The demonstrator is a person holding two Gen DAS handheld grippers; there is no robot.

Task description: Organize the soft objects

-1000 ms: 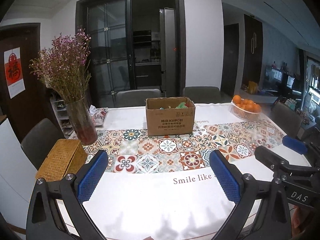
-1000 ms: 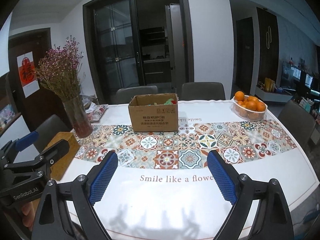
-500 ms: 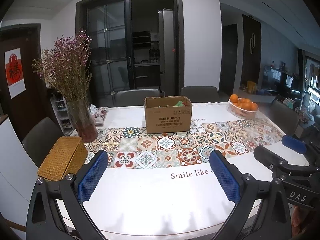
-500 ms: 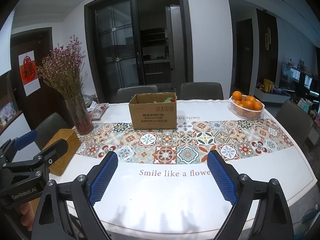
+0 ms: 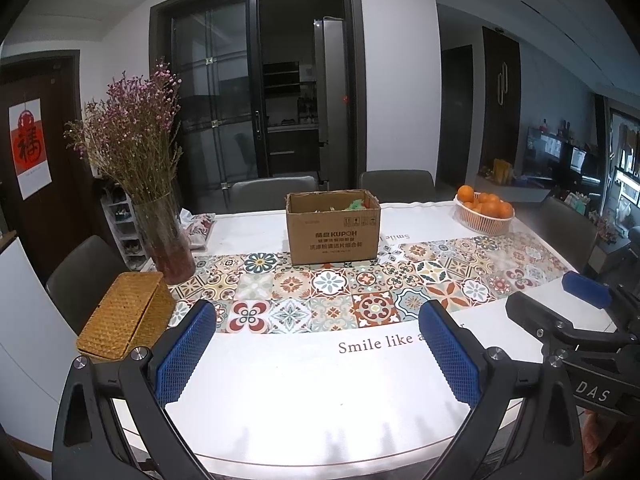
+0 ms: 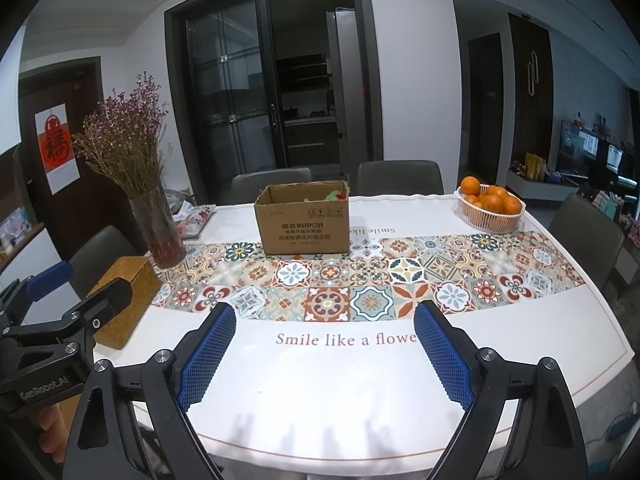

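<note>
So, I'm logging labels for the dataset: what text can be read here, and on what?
"Smile like a flowe", cut off by a finger: tablecloth
"KUPOH": cardboard box; its smaller lines are too blurred to read
"GenRobot.AI": left tool
"DAS": right tool
One red character: door poster

A brown cardboard box (image 5: 333,229) stands upright on the far half of the worktop (image 5: 320,400), its front lower edge resting on the band of patterned tiles and its rear on the white cloth. Its top is open, the flaps not visible from here. Blue printing reading KUPOH, with rows of Chinese characters beneath, marks the near face. Over the rim show the tops of soft objects (image 5: 357,204) lying inside: a green piece toward the right corner, and in the right wrist view a bit of red (image 6: 341,196) beside it; their shapes cannot be made out.
</note>
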